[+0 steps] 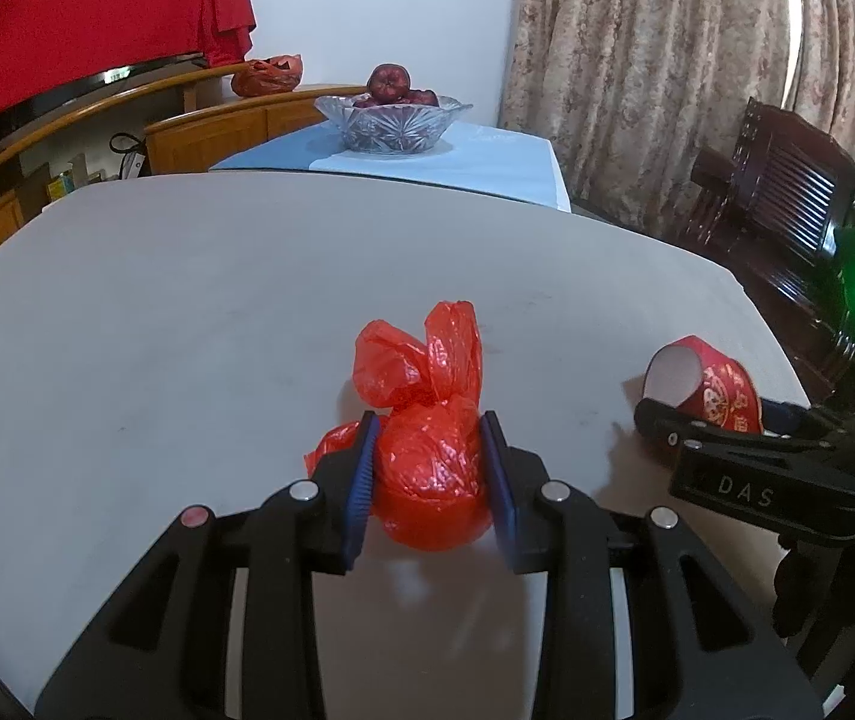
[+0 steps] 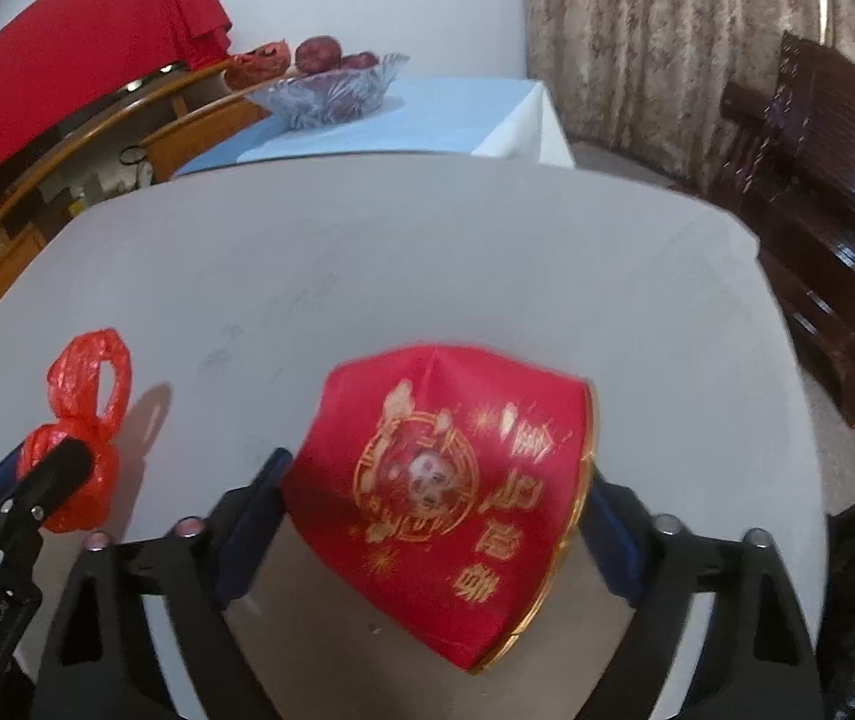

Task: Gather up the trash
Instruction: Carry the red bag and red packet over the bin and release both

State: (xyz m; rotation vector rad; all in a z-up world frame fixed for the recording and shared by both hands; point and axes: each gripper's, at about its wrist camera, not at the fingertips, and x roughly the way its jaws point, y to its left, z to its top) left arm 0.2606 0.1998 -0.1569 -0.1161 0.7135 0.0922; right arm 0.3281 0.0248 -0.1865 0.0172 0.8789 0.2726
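Observation:
My left gripper (image 1: 430, 450) is shut on a knotted red plastic trash bag (image 1: 427, 462) and holds it just above the grey table (image 1: 187, 300). The bag's looped handles (image 1: 421, 354) stick up beyond the pads. My right gripper (image 2: 436, 486) is shut on a red paper cup with gold print (image 2: 451, 498), squeezing it flat between the blue pads over the table (image 2: 367, 276). In the left wrist view the cup (image 1: 706, 387) and the right gripper (image 1: 727, 426) show at the right. In the right wrist view the bag (image 2: 82, 438) and the left gripper (image 2: 49, 468) show at the left.
A side table with a blue cloth (image 1: 487, 162) stands behind, bearing a glass bowl of red fruit (image 1: 391, 120). A wooden cabinet (image 1: 127, 138) with another red bag (image 1: 265, 75) is at the back left. A dark wooden chair (image 1: 787, 198) and curtains (image 1: 637, 42) are at the right.

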